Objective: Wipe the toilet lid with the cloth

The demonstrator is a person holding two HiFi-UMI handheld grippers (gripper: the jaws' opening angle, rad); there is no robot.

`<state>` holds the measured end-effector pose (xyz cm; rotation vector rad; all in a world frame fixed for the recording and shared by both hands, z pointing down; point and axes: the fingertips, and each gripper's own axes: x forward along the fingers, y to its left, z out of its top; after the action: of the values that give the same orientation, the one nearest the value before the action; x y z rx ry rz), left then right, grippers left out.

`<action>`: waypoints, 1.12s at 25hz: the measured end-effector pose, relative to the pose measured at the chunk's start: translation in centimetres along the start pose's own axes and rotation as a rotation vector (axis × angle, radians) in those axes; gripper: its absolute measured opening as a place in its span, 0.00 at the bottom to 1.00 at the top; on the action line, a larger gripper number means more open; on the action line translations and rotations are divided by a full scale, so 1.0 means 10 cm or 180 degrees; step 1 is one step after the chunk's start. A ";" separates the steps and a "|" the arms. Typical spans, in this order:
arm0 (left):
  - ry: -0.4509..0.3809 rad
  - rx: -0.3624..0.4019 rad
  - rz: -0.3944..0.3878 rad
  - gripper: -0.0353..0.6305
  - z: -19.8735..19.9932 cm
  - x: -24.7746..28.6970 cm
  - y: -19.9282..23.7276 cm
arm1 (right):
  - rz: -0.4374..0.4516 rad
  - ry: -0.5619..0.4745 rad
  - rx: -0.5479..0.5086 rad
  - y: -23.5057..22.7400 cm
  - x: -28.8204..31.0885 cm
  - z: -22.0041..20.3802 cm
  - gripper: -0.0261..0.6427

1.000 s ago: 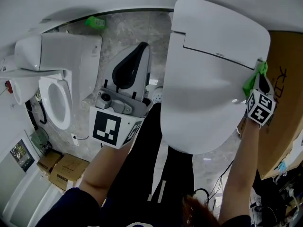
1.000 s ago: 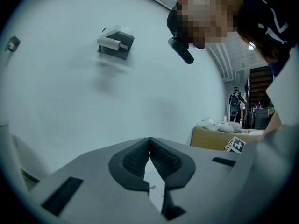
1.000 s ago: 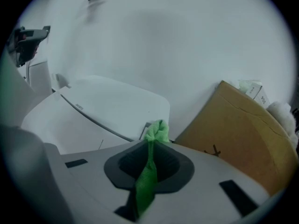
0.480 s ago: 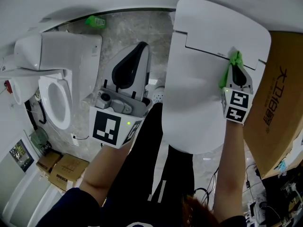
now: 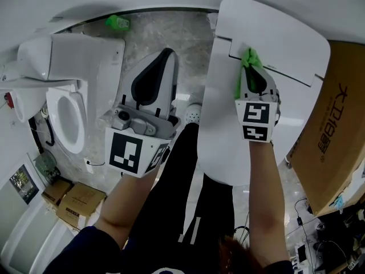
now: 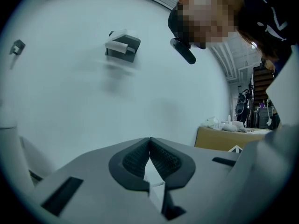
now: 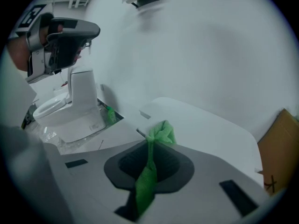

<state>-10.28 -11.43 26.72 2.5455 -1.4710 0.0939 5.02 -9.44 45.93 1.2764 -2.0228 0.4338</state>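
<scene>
1. Two tools show in the head view. The right tool (image 5: 251,67) is over the white toilet lid (image 5: 285,33) at 1 o'clock, and the left tool (image 5: 165,59) is up at 11 o'clock.
2. We see the right tool's jaws clenched on the green cloth (image 5: 248,58). A bunched tuft sticks out past the tips and lies against the lid by the seam across its upper part. The rest trails back between the jaws.
3. In its own view the left tool's (image 6: 149,141) jaws are closed tip to tip with nothing between them. It is raised over the marbled floor (image 5: 148,36), well apart from the lid, and faces a white wall (image 6: 93,92).
4. At 9 o'clock stands a second toilet (image 5: 68,116), across the floor from the lid.
5. A large cardboard box (image 5: 336,124) at 3 o'clock sits just beside the lid's right edge.
6. Smaller cartons (image 5: 80,204) lie at 8 o'clock, and a small green object (image 5: 117,21) lies at 11 o'clock, where floor meets wall.
</scene>
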 end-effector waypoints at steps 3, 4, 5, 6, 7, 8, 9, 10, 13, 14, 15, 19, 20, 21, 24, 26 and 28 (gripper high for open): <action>-0.0003 0.0002 0.0018 0.08 0.00 -0.03 0.02 | 0.0099 -0.0039 -0.0056 0.17 0.05 0.09 0.11; -0.0003 0.0002 0.0023 0.08 0.00 -0.03 0.03 | 0.0130 -0.0050 -0.0069 0.22 0.07 0.11 0.11; -0.0002 0.0001 0.0026 0.08 -0.01 -0.03 0.03 | 0.0164 -0.0060 -0.0085 0.27 0.08 0.13 0.11; -0.0002 -0.0001 0.0030 0.08 -0.01 -0.04 0.03 | 0.0201 -0.0068 -0.0107 0.32 0.09 0.15 0.11; -0.0001 -0.0003 0.0035 0.08 -0.01 -0.04 0.04 | 0.0240 -0.0076 -0.0136 0.37 0.10 0.18 0.11; -0.0002 -0.0003 0.0039 0.08 -0.01 -0.04 0.04 | 0.0284 -0.0085 -0.0171 0.43 0.11 0.20 0.11; -0.0002 -0.0003 0.0043 0.08 -0.01 -0.04 0.05 | 0.0333 -0.0097 -0.0212 0.50 0.13 0.23 0.11; -0.0003 -0.0002 0.0048 0.08 -0.01 -0.05 0.05 | 0.0388 -0.0107 -0.0257 0.57 0.14 0.25 0.11; 0.0001 0.0007 0.0059 0.08 -0.01 -0.05 0.06 | 0.0579 -0.0121 -0.0377 0.79 0.16 0.28 0.11; 0.0000 0.0010 0.0063 0.08 -0.01 -0.04 0.06 | 0.0647 -0.0123 -0.0412 0.85 0.16 0.28 0.11; -0.0002 0.0013 0.0066 0.08 -0.01 -0.04 0.06 | 0.0725 -0.0128 -0.0433 0.91 0.15 0.29 0.11; -0.0005 0.0020 0.0080 0.08 -0.01 -0.04 0.06 | 0.1100 -0.0156 -0.0399 1.08 0.11 0.29 0.11; -0.0006 0.0023 0.0080 0.08 0.00 -0.04 0.05 | 0.1184 -0.0156 -0.0406 1.11 0.09 0.28 0.11; -0.0007 0.0027 0.0079 0.08 0.00 -0.04 0.04 | 0.1255 -0.0160 -0.0414 1.13 0.08 0.28 0.11; 0.0004 0.0038 0.0075 0.08 -0.01 -0.04 0.02 | 0.1317 -0.0188 -0.0376 1.10 0.05 0.27 0.11; 0.0016 0.0050 0.0068 0.08 -0.01 -0.03 0.00 | 0.1233 -0.0216 -0.0372 1.03 0.04 0.25 0.11; 0.0018 0.0065 0.0057 0.08 0.00 -0.02 -0.01 | 0.1116 -0.0233 -0.0391 0.95 0.01 0.20 0.11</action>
<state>-10.29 -11.20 26.72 2.5463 -1.4988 0.1192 -4.19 -6.39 45.35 0.8760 -2.3058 0.4201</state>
